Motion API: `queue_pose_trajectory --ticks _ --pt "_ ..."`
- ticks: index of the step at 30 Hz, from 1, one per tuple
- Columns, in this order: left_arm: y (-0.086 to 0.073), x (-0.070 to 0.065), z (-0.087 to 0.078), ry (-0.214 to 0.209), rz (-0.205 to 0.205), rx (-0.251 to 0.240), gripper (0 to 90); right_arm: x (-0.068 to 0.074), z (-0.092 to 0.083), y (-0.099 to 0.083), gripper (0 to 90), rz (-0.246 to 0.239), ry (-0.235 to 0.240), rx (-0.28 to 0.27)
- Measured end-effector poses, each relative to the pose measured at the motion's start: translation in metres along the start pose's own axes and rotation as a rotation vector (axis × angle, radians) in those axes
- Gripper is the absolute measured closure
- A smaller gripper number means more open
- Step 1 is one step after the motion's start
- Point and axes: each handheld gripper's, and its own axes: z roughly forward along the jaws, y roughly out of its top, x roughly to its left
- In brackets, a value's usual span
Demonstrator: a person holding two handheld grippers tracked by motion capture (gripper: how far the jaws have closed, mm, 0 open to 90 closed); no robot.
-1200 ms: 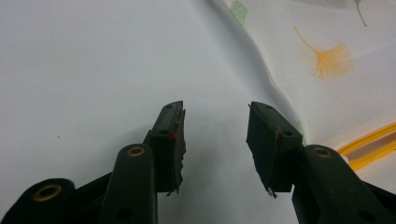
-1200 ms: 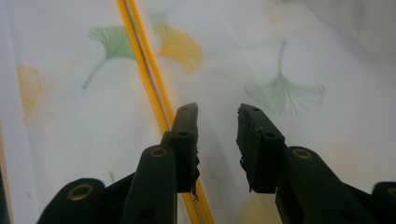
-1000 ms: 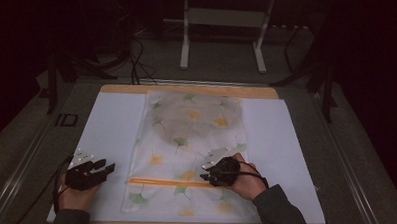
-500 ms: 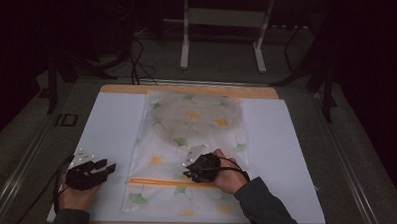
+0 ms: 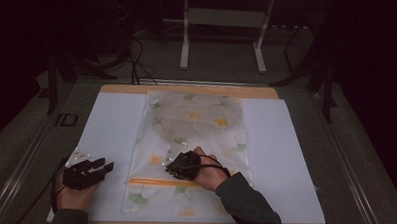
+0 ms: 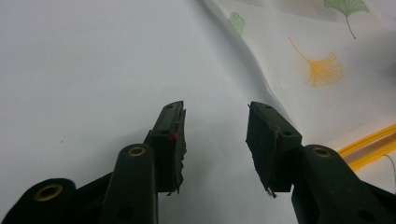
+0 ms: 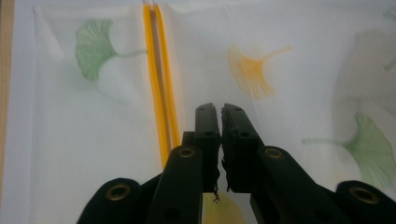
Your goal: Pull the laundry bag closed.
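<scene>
A sheer white mesh bag [image 5: 196, 117] printed with green and orange ginkgo leaves lies flat in the middle of the table. A yellow zipper [image 5: 149, 182] crosses it near the front. My right gripper [image 5: 174, 165] rests on the bag just behind the zipper and points left. Its jaws have just been closing and now stand shut [image 7: 220, 109], with nothing visible between the pads; the zipper [image 7: 159, 70] runs along their left side. My left gripper [image 5: 106, 165] sits on the white sheet left of the bag, open [image 6: 215, 116] and holding nothing, with the bag's edge [image 6: 317, 70] beyond it.
A white sheet [image 5: 112, 125] covers the wooden tabletop [image 5: 125, 88]. A metal stand [image 5: 221, 36] and cables are on the dark floor beyond the table. Grey rails [image 5: 18, 158] run along both sides.
My right hand has slid left across the bag, from near the zipper's right end to its middle. The left hand has stayed put.
</scene>
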Motion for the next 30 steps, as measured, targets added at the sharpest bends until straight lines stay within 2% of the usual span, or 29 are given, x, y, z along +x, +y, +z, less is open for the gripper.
queue_pose_trajectory --ticks 10,19,30 --pt "0.0 0.001 0.0 -0.005 -0.01 -0.003 57.3 0.008 0.025 0.026 86.4 -0.032 0.032 -0.023" --pt "0.001 0.001 0.0 0.001 -0.011 -0.007 57.4 0.019 0.046 0.048 77.7 -0.039 0.078 -0.045" --pt "0.001 0.002 -0.002 0.006 -0.016 -0.012 57.3 0.027 0.066 0.071 75.4 -0.038 0.117 -0.059"
